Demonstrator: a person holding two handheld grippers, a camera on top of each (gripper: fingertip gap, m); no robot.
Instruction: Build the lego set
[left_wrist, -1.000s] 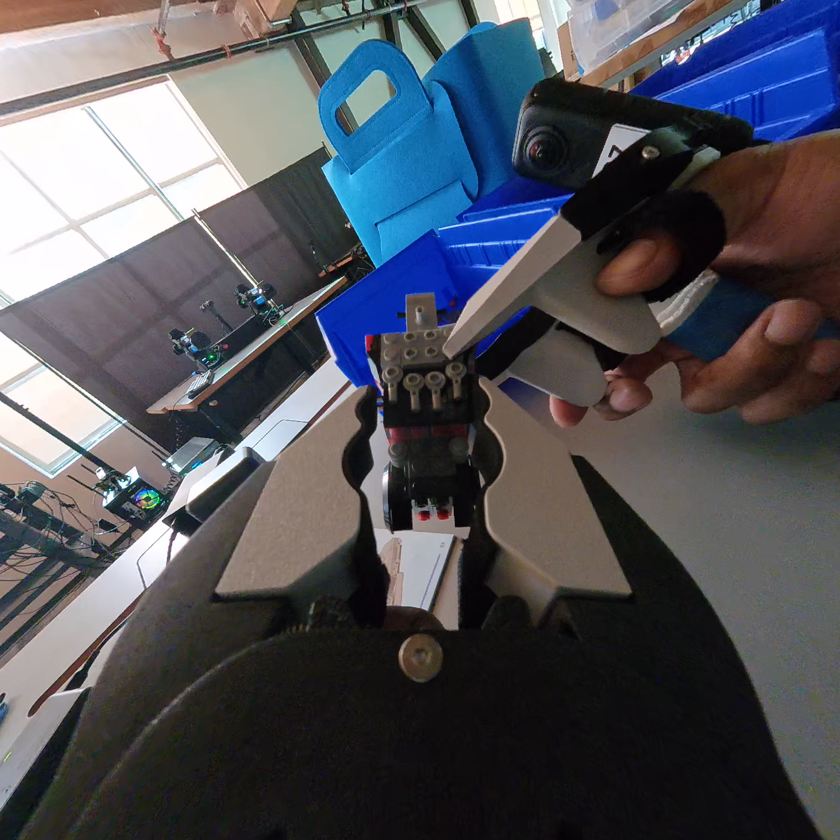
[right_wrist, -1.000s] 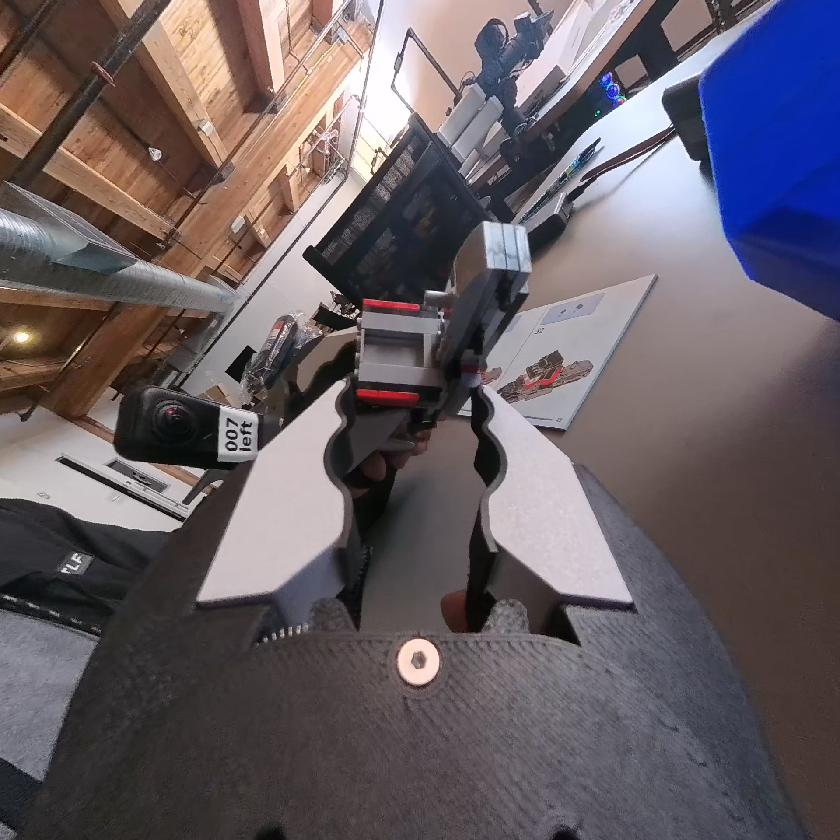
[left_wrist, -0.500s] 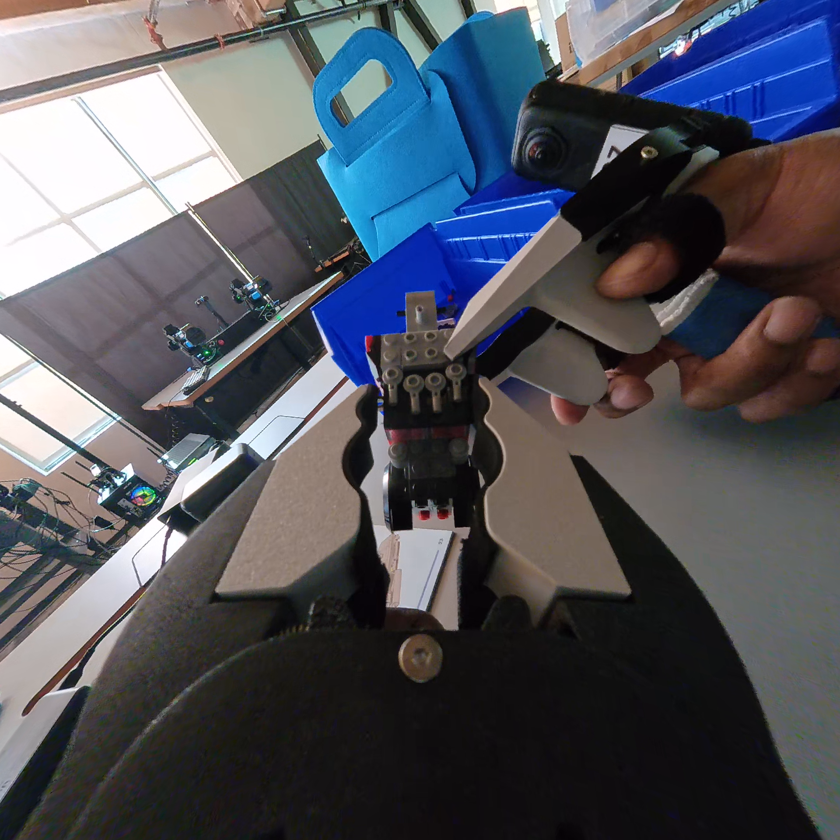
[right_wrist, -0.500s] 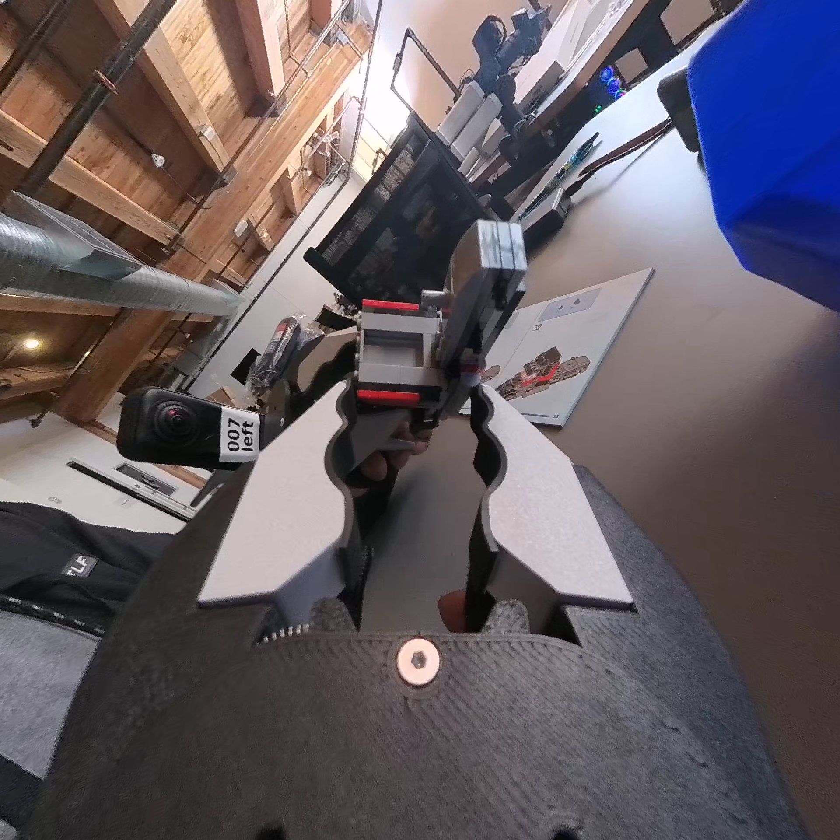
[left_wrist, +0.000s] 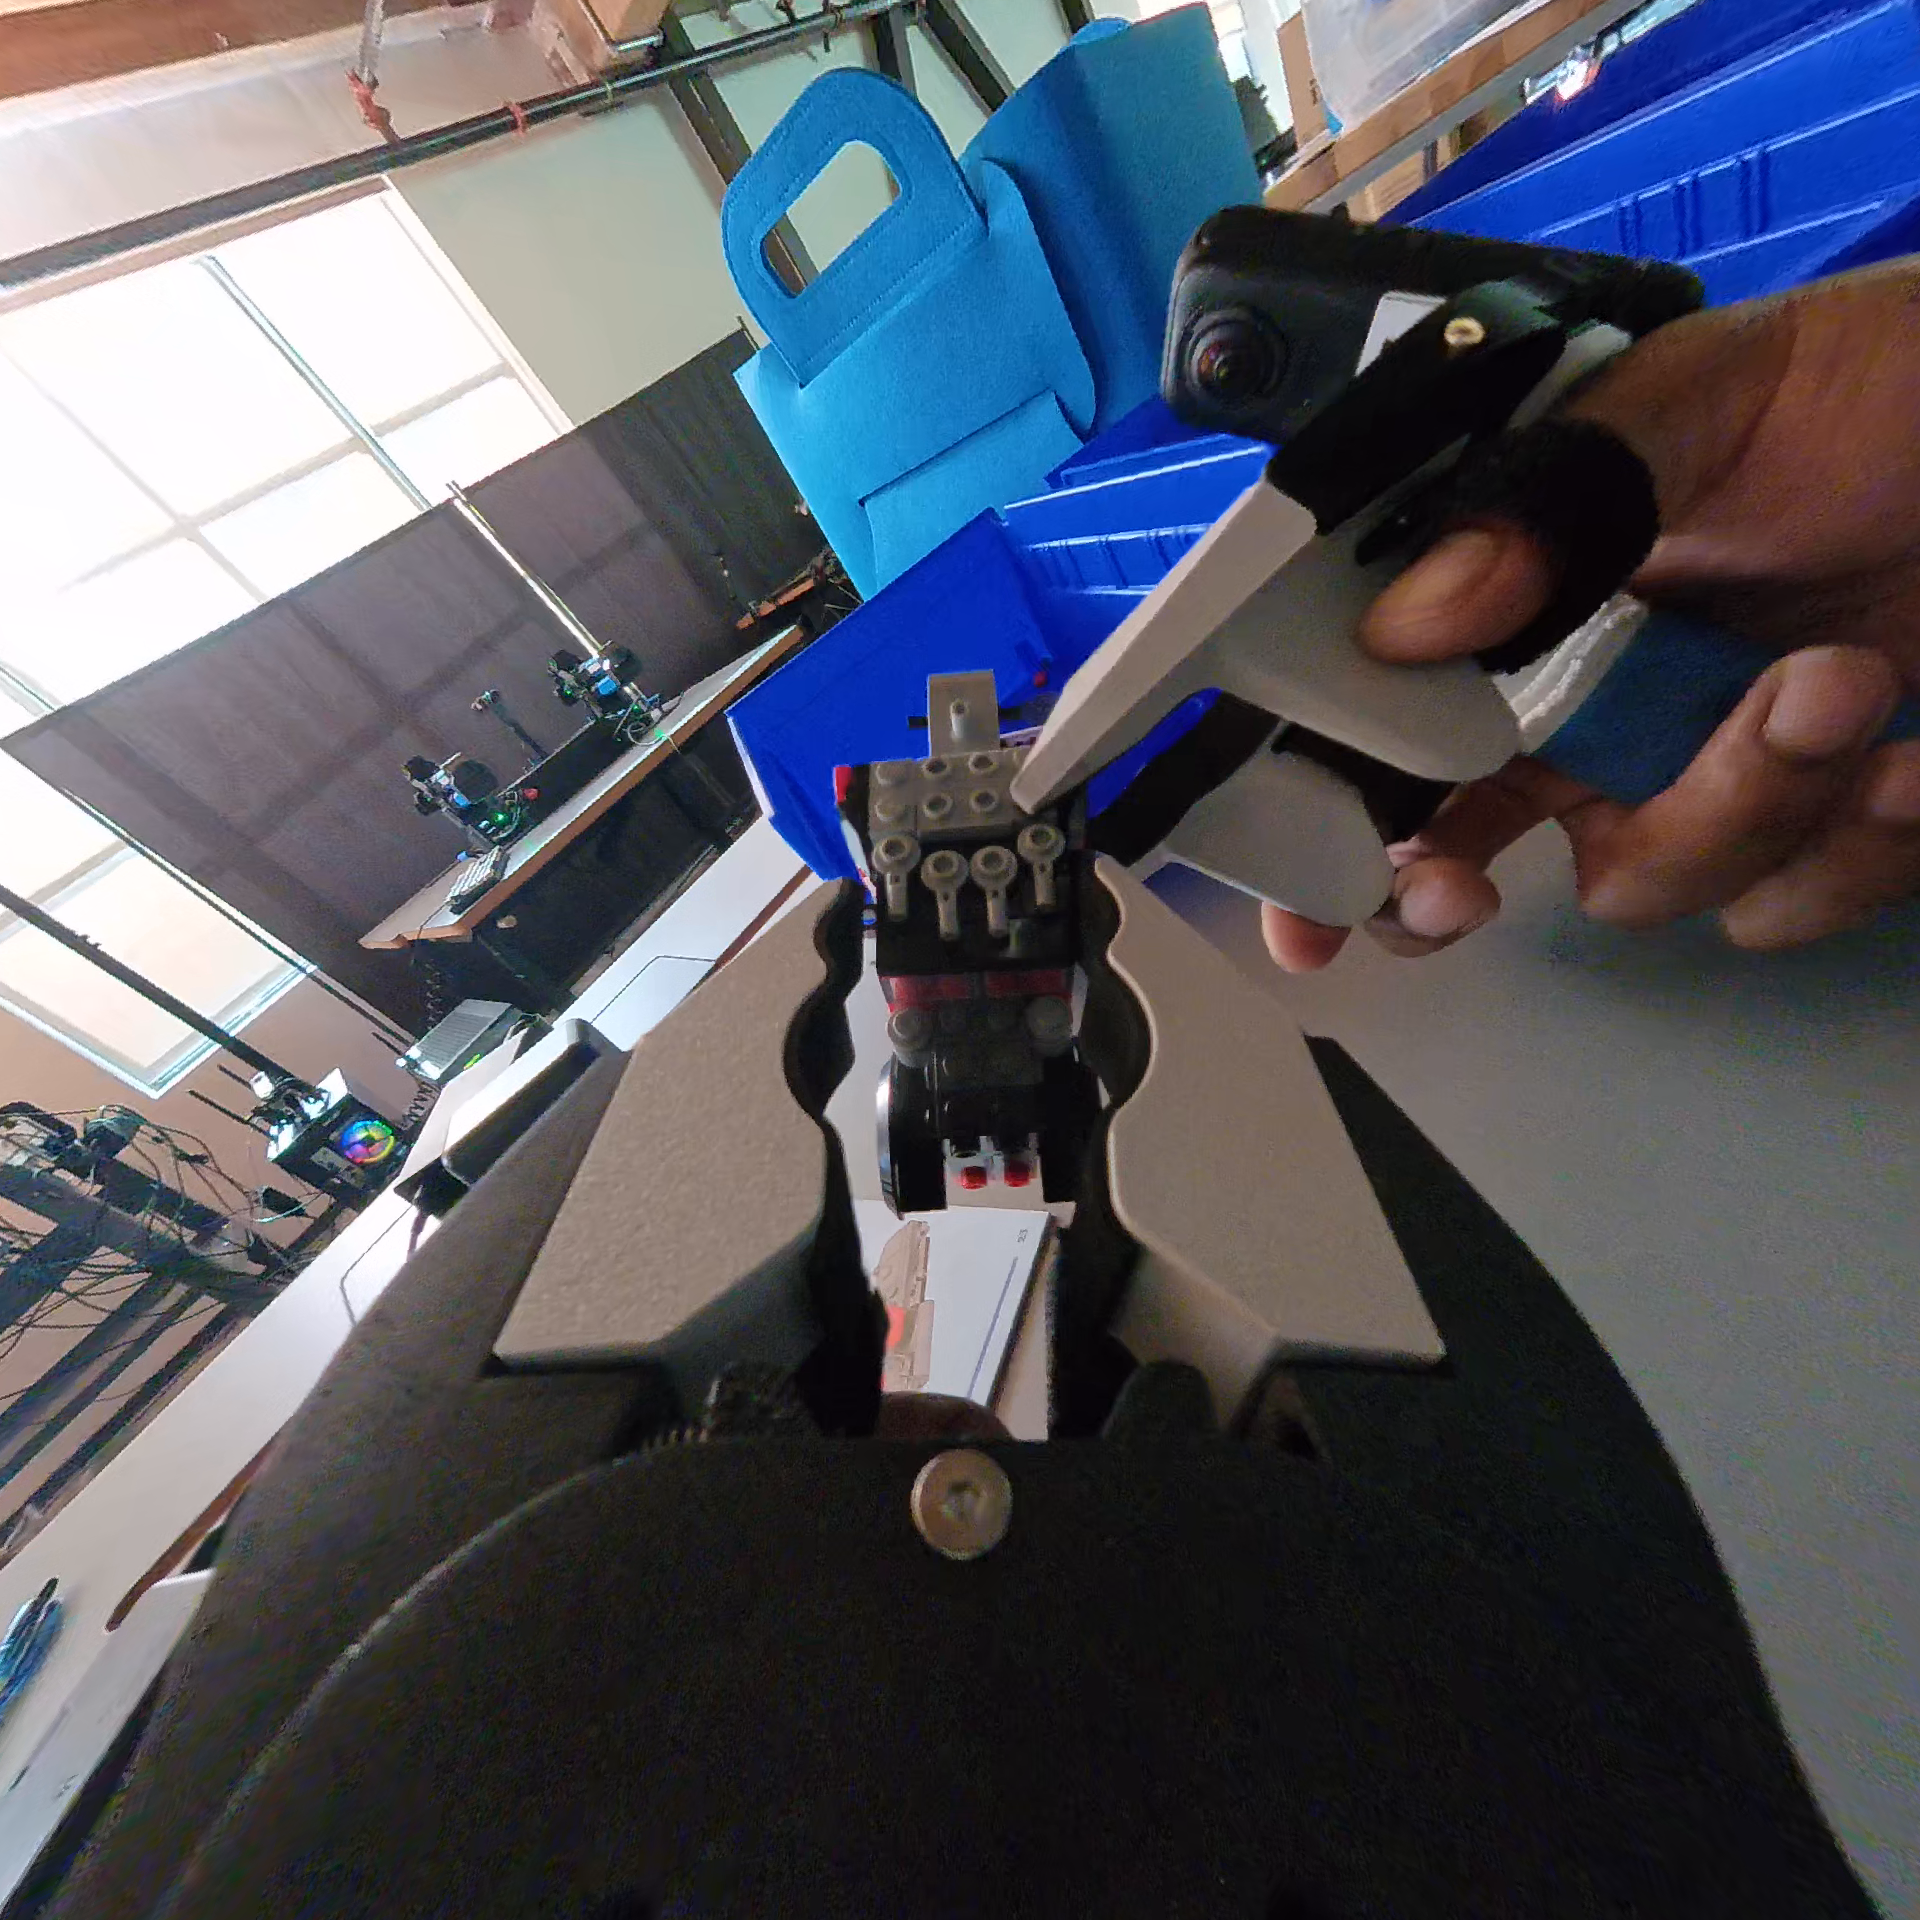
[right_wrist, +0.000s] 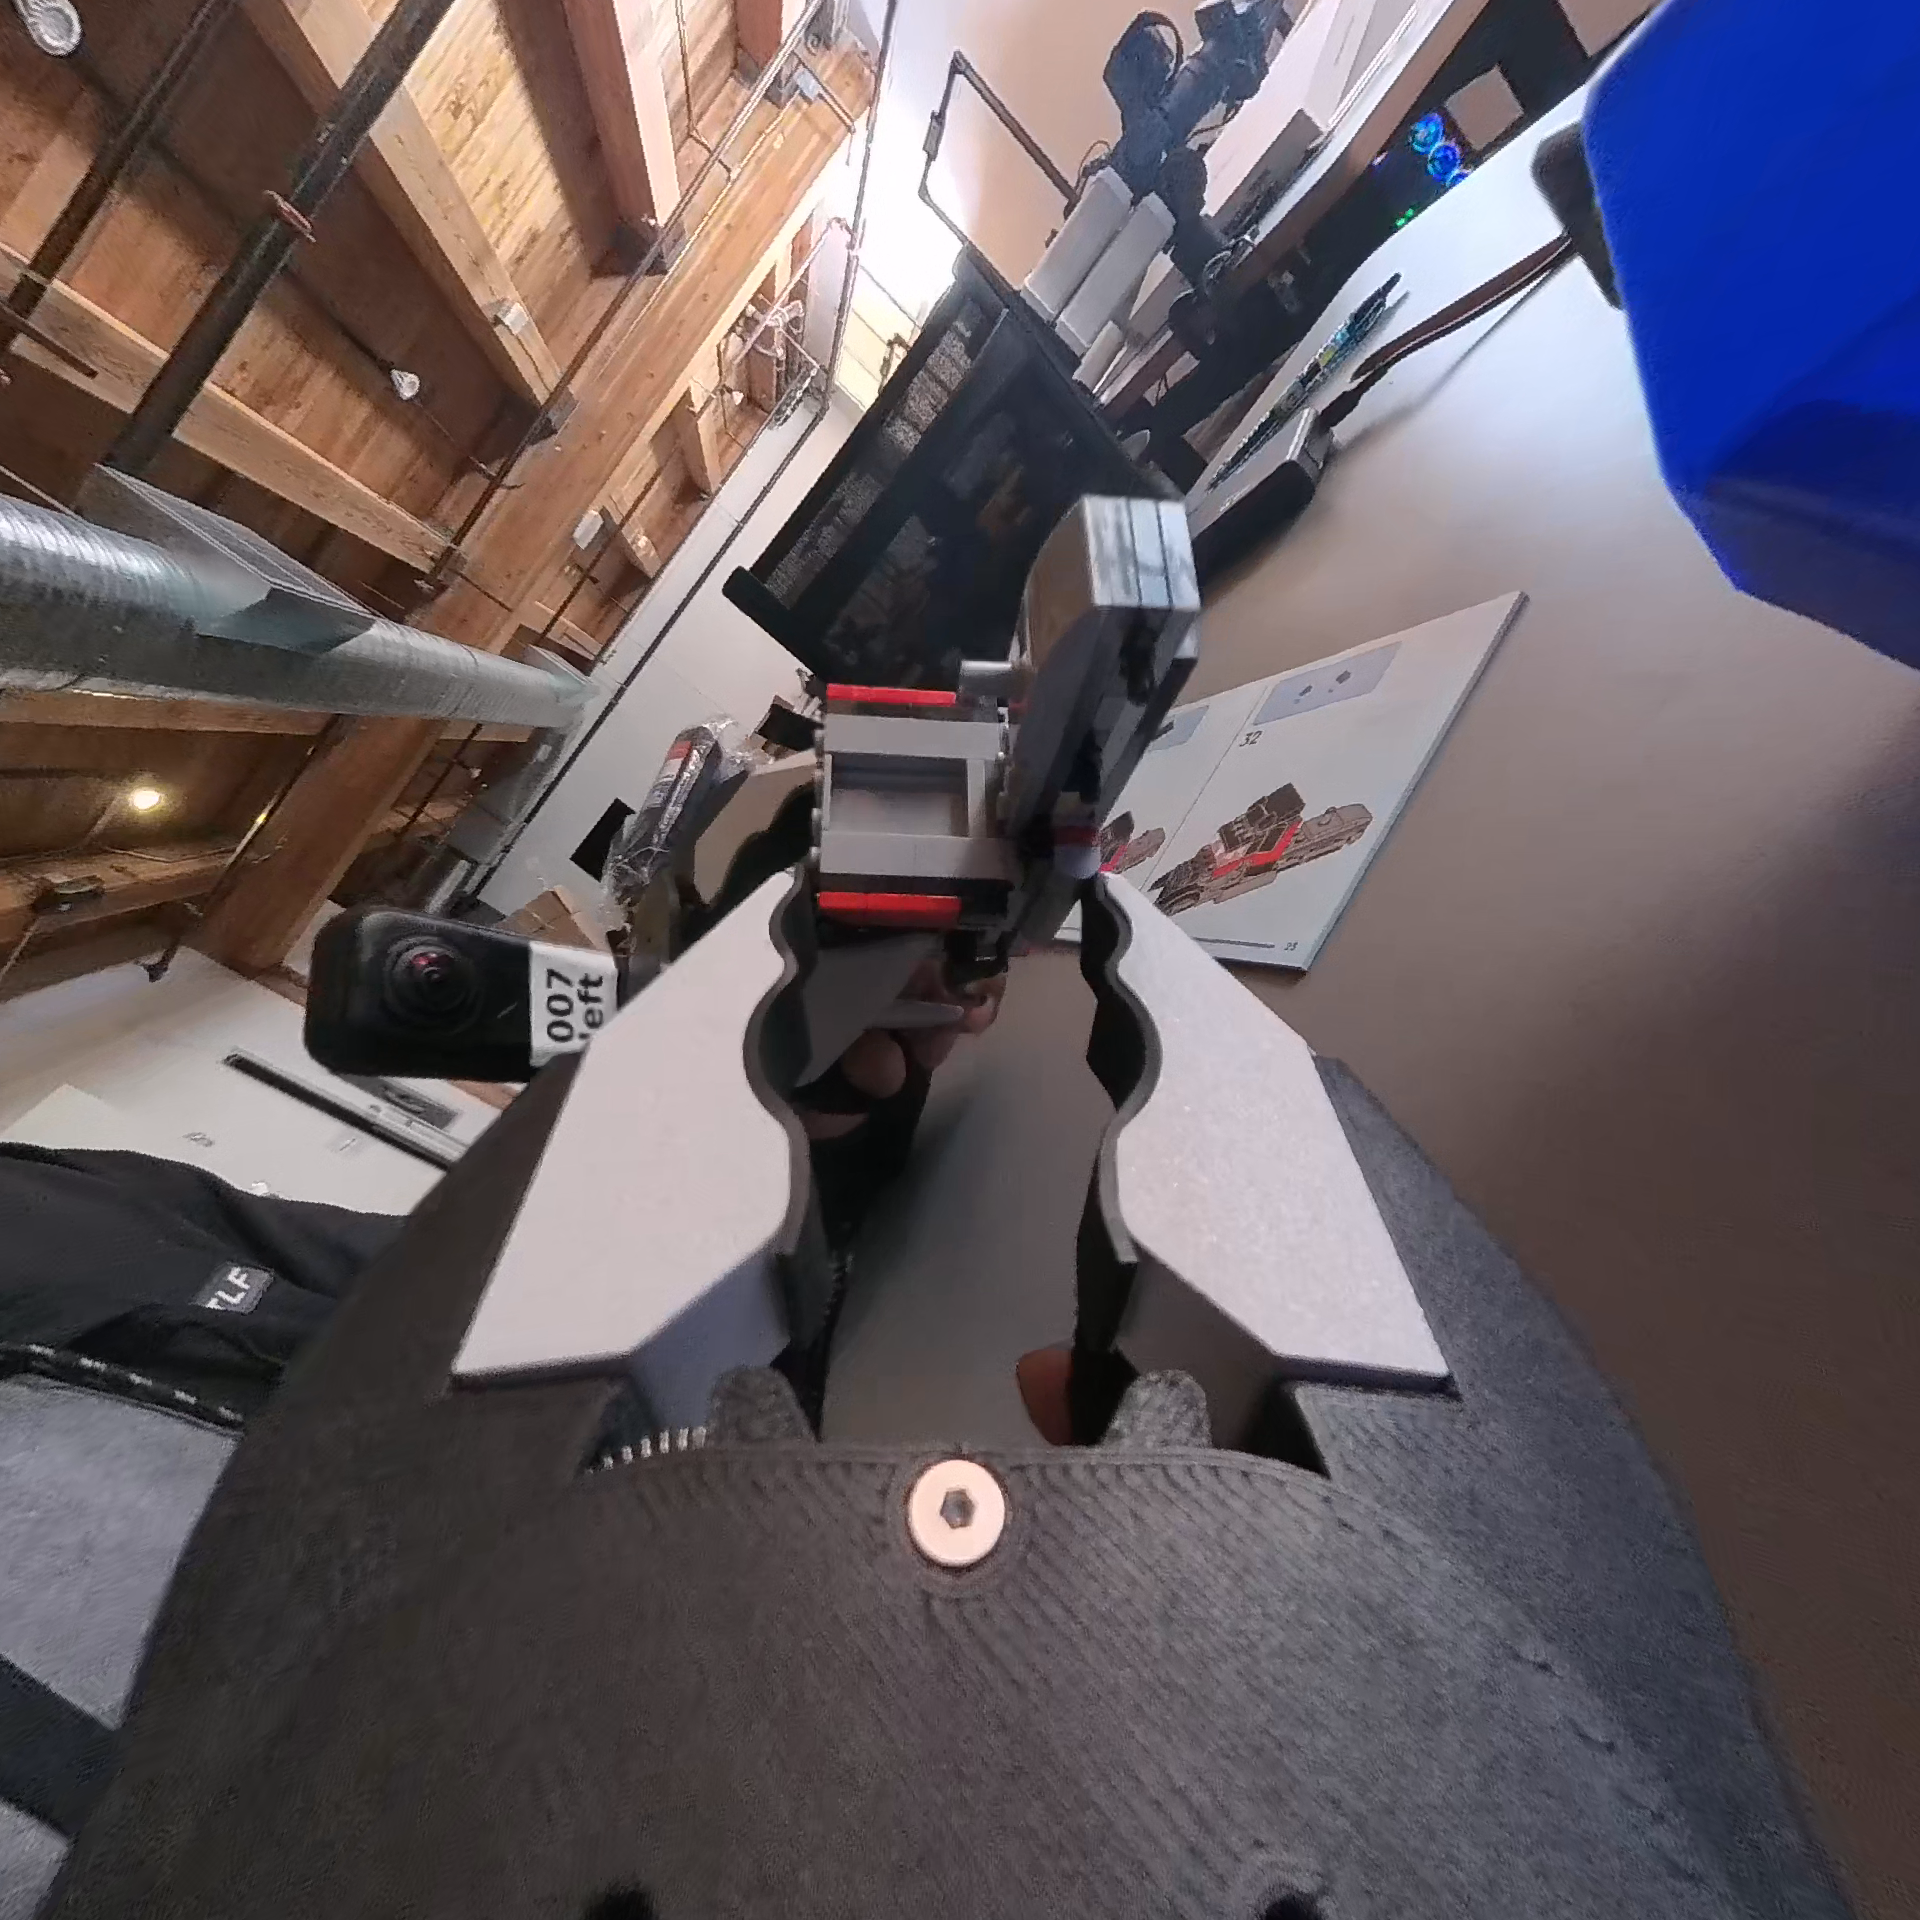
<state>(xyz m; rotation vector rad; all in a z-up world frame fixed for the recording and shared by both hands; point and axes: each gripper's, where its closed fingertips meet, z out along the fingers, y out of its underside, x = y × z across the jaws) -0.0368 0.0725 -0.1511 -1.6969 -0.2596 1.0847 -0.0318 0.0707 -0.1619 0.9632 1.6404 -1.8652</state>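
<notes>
Left gripper clamped on lego vehicle | right gripper apart, one fingertip pressing grey plate | your off-centre push may pivot model loose

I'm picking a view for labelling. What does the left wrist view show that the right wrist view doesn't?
Only the left wrist view: the studded grey top, the felt bag, the right gripper touching the studs. Only the right wrist view: the upright dark panel, timber ceiling. Both: the lego model, instruction booklet, blue bin.
</notes>
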